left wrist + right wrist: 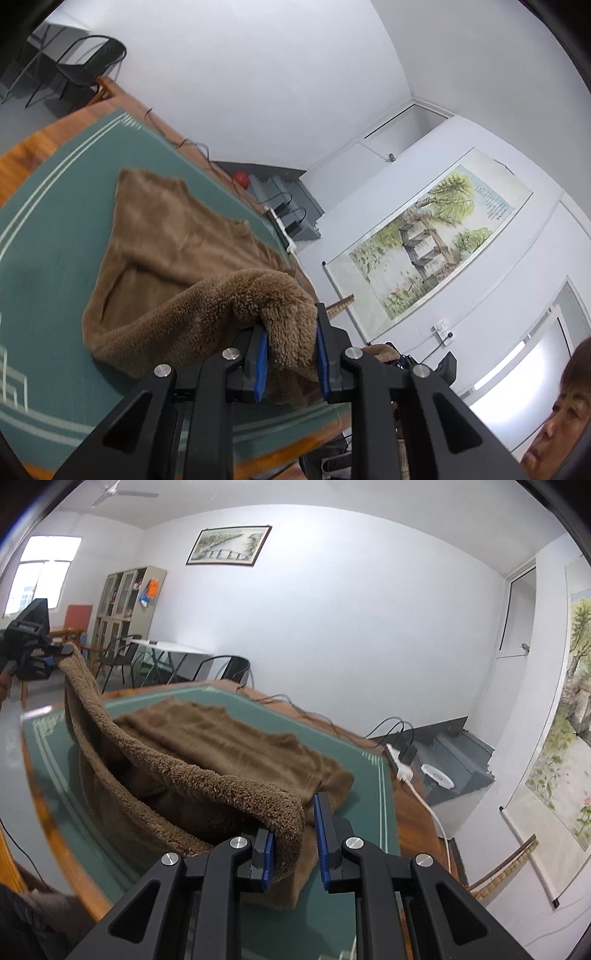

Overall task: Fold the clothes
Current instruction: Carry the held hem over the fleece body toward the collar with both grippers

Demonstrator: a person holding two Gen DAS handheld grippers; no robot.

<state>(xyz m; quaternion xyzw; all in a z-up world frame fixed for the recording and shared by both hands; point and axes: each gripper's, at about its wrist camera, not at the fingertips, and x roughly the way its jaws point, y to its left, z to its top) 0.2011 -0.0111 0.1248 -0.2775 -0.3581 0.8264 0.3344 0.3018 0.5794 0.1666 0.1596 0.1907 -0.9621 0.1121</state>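
Brown fleece garment (pixel 229 738) lifted by one edge above a green mat (pixel 369 775) on a wooden table (pixel 413 812).

Room, left to right in the right wrist view: window (pixel 40 576), glass-door cabinet (pixel 122 602), black chairs (pixel 225 668), framed picture (pixel 229 545), power strip (pixel 400 764) at the table edge, hanging scroll painting (pixel 569 716). The left wrist view alone shows part of a person's head (pixel 561 413); the right wrist view alone shows both grippers. Left gripper (pixel 291 354), raised and tilted, has its blue pads clamped on a bunched fleece edge. Right gripper (pixel 293 843), angled slightly downward, pinches the same edge further along. The remainder of the garment lies on the mat.
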